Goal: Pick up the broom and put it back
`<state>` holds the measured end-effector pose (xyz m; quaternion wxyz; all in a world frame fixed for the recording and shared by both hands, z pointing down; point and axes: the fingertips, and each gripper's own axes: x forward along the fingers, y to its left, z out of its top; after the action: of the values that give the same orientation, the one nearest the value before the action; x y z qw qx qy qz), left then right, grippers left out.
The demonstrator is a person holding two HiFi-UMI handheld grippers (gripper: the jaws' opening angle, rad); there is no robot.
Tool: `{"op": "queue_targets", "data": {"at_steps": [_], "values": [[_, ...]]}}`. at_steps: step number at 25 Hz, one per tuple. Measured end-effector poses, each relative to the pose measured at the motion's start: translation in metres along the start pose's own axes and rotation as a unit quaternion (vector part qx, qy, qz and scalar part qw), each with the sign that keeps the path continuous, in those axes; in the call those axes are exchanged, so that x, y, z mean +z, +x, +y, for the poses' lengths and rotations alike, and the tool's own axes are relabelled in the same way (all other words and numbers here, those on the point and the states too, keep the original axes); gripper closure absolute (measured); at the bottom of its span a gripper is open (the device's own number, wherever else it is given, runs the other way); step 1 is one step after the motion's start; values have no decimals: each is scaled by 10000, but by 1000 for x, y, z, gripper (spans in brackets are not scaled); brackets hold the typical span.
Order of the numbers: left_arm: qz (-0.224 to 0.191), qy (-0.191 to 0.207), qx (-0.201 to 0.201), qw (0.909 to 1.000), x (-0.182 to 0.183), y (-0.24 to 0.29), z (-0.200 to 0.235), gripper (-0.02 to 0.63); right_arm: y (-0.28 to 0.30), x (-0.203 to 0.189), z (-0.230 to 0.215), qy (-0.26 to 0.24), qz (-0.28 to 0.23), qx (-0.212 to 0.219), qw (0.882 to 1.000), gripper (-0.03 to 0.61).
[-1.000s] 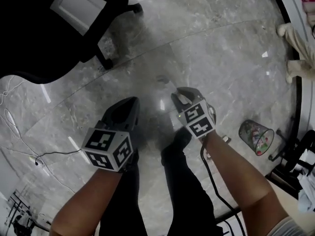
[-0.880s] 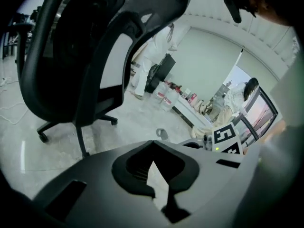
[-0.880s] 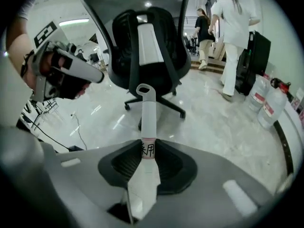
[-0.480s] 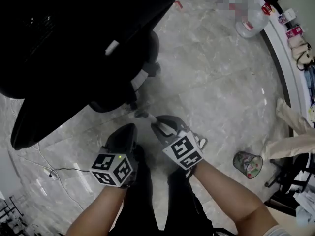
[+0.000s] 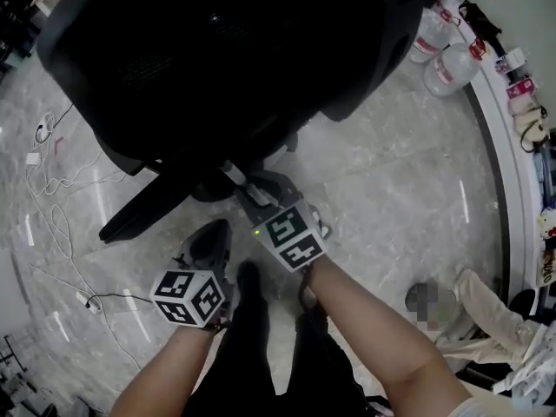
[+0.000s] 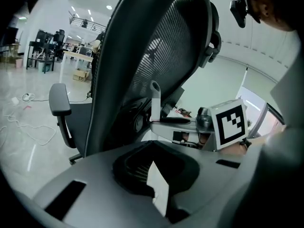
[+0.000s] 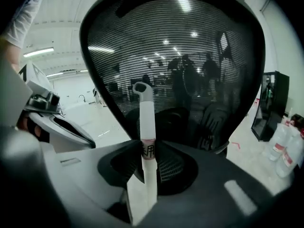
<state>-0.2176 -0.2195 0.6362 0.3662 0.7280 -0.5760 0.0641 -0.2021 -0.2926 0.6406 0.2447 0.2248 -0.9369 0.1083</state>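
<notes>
While I look along the right tongs (image 7: 146, 152) on my screen, I see the broom handle (image 7: 143, 113) standing upright between the two jaws. It is a white tube with a rounded cap on top and a labelled band lower down. The pads sit against it on both sides at the band, though the jaws are opening a little at this moment. Of the broom I can find only this handle; the brush end is out of sight in every view. Behind the handle the mesh back of a black office chair (image 7: 180, 56) fills most of the picture, and some water bottles (image 7: 286, 148) stand on the floor at the right edge. From the head camera I see both tongs held out in front of the person's legs (image 5: 252, 346). The right one is ahead of the left and close under the chair, above a pale marble floor (image 5: 391, 189) with white cables (image 5: 54, 185) lying off to the left. The left tongs (image 6: 153, 151) hold nothing: their jaws stand only a narrow gap apart, with pale floor showing through. Their camera catches the top of the handle beside the chair back, and the right tongs' marker cube (image 6: 230, 125) just to the right of it.
</notes>
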Motion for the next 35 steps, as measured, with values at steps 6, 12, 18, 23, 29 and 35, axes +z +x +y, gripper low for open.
{"op": "queue_targets", "data": {"at_steps": [6, 12, 18, 23, 29, 35], "values": [[-78, 75, -85, 9999, 8, -15, -16, 609, -31, 11, 4, 167, -135, -199, 9996, 474], [-373, 161, -355, 9985, 41, -31, -74, 609, -116, 31, -1, 320, -319, -536, 9975, 474], [-673, 657, -838, 9920, 124, -70, -219, 609, -288, 116, -26, 386, -752, -920, 9922, 476], [-1030, 1315, -1273, 9777, 206, -123, -335, 609, -416, 212, -26, 464, -1304, -1208, 9830, 479], [-1435, 1823, -1636, 9589, 282, -180, -441, 609, -525, 297, -14, 426, -1961, -1496, 9682, 492], [-1700, 2479, -1774, 9371, 296, -217, -501, 609, -581, 322, 0, 266, -2224, -1610, 9612, 492]]}}
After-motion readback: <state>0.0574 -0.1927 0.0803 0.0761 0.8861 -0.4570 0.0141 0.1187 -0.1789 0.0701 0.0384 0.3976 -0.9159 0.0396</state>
